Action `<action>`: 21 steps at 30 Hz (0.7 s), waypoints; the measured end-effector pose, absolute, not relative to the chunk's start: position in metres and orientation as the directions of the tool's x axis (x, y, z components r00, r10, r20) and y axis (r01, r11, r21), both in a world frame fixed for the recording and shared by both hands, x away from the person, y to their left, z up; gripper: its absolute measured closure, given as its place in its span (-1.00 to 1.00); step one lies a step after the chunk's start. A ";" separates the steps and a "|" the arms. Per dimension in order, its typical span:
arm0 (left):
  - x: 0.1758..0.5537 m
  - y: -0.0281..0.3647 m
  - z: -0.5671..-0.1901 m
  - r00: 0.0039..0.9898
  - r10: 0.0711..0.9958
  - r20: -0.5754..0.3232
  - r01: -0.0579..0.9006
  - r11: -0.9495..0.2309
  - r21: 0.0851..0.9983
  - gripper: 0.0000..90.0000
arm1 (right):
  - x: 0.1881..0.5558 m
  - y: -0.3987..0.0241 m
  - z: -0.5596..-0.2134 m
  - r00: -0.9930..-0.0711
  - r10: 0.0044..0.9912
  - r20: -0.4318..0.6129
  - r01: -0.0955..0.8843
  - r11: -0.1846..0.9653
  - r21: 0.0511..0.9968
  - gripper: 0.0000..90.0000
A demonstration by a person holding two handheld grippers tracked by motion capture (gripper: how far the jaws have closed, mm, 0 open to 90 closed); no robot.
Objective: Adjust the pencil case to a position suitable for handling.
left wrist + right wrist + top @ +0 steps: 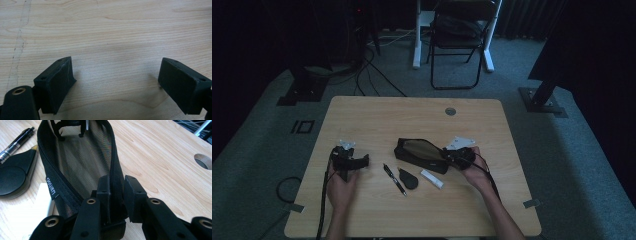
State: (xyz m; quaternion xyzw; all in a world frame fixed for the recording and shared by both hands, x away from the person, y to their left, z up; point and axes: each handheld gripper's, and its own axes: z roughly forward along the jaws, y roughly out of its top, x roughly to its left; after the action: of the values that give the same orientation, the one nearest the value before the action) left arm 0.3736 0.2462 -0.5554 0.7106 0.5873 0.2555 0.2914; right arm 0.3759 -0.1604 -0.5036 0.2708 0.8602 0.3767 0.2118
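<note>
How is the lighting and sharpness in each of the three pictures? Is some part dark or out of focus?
High view: dim overall, the floor and background nearly black, the table evenly lit but soft. Left gripper view: bright, the wood grain sharp, soft shadows under the open left gripper. Right gripper view: well lit, the pencil case clear, the right gripper close to the lens and slightly blurred.

Spotting small white lettering on tag sewn to side of black mesh pouch [82, 167]; I read it as "deli", remainder too small to read.
</note>
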 end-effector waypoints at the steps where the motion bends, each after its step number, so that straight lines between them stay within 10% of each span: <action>1: 0.374 0.246 -0.555 0.180 0.983 0.021 0.686 -0.140 0.714 -0.71 | 0.376 -0.161 -0.504 -0.766 0.622 -0.161 0.304 0.572 0.762 0.68; 21: 0.374 0.246 -0.555 0.180 0.983 0.021 0.686 -0.141 0.714 -0.71 | 0.367 -0.169 -0.478 -0.718 0.685 -0.128 0.289 0.461 0.839 0.11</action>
State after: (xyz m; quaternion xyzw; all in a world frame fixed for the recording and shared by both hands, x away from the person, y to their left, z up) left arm 0.3738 0.2462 -0.5553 0.7108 0.5872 0.2555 0.2912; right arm 0.3668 -0.1690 -0.4783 0.2960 0.8227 0.4266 0.2316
